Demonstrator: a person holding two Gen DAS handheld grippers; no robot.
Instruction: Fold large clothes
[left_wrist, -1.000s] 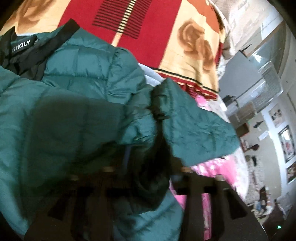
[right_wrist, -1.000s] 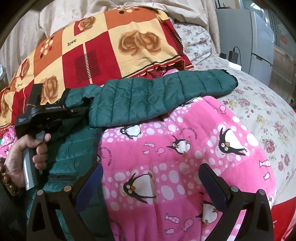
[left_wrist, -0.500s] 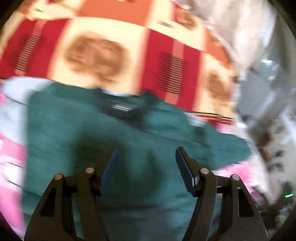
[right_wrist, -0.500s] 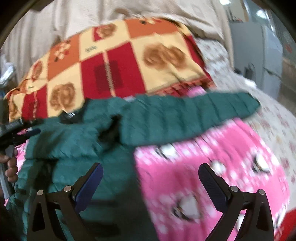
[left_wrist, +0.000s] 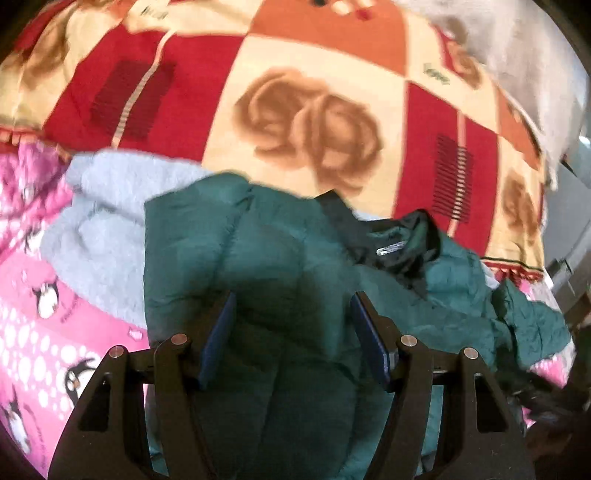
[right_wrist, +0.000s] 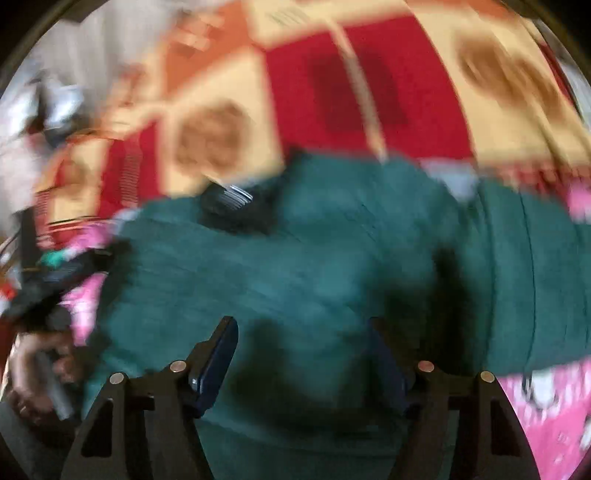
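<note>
A dark green quilted puffer jacket (left_wrist: 280, 266) lies on the bed, collar with a black lining and label (left_wrist: 391, 248) toward the patterned blanket. My left gripper (left_wrist: 293, 314) is open just above the jacket's left part, holding nothing. In the blurred right wrist view the same jacket (right_wrist: 332, 251) fills the middle, its collar (right_wrist: 236, 206) at upper left. My right gripper (right_wrist: 304, 336) is open, narrower than before, low over the jacket's body. The left hand-held gripper (right_wrist: 55, 280) and the person's hand show at the left edge.
A red, orange and cream blanket with rose prints (left_wrist: 314, 110) lies behind the jacket. A pink penguin-print blanket (left_wrist: 44, 325) is under it, with a pale grey fleece (left_wrist: 99, 229) at the left. Room furniture shows at the far right.
My left gripper let go of the sleeve, opened and moved left over the jacket. My right gripper swung left from the pink blanket to over the jacket body and its jaws narrowed.
</note>
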